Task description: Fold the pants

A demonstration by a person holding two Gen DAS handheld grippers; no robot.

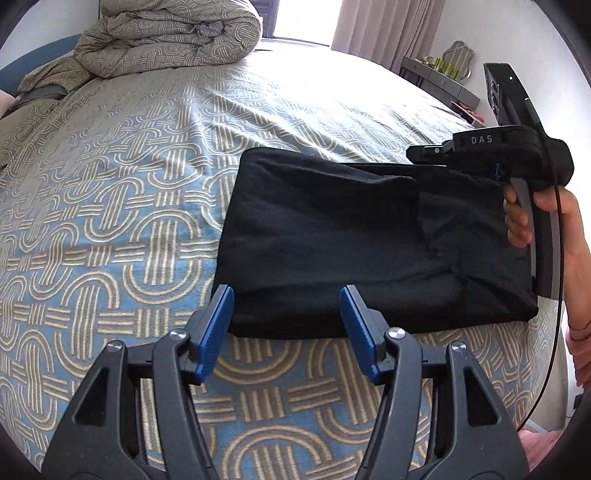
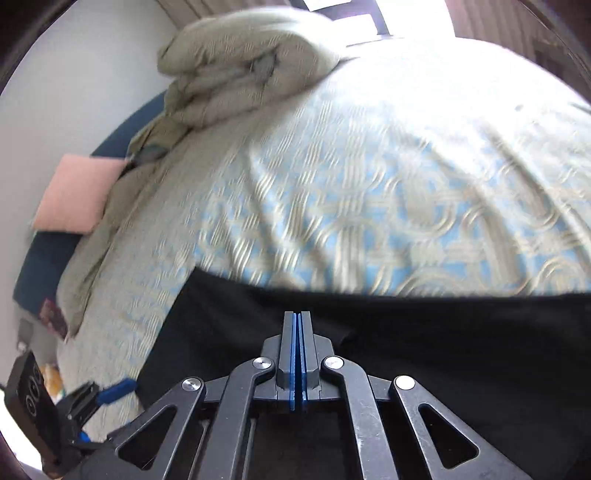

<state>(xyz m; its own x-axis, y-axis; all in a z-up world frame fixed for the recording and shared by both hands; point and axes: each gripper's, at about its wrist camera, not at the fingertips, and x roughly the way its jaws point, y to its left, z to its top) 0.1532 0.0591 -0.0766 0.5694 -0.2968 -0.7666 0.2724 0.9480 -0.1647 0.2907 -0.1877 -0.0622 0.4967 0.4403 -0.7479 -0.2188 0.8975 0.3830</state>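
Observation:
Black pants point(image 1: 332, 236) lie folded into a thick rectangle on the patterned bedspread point(image 1: 110, 221). My left gripper point(image 1: 288, 295) hovers at the near left edge of the fold. Its blue pads point(image 1: 218, 325) stand wide apart with nothing pinched between them. A hand point(image 1: 517, 221) holds my right gripper point(image 1: 424, 150) over the far right part of the pants. In the right wrist view, the right gripper point(image 2: 299, 314) has its blue pads pressed flat together, with no cloth between them, above the pants point(image 2: 443, 350). The left gripper point(image 2: 118, 387) shows at the lower left.
A rolled duvet point(image 1: 173, 33) and a pink pillow point(image 2: 74, 199) sit at the head of the bed. A grey dresser with a mirror point(image 1: 443, 74) stands by the curtains at the far right. A cable point(image 1: 554, 295) hangs from the right gripper.

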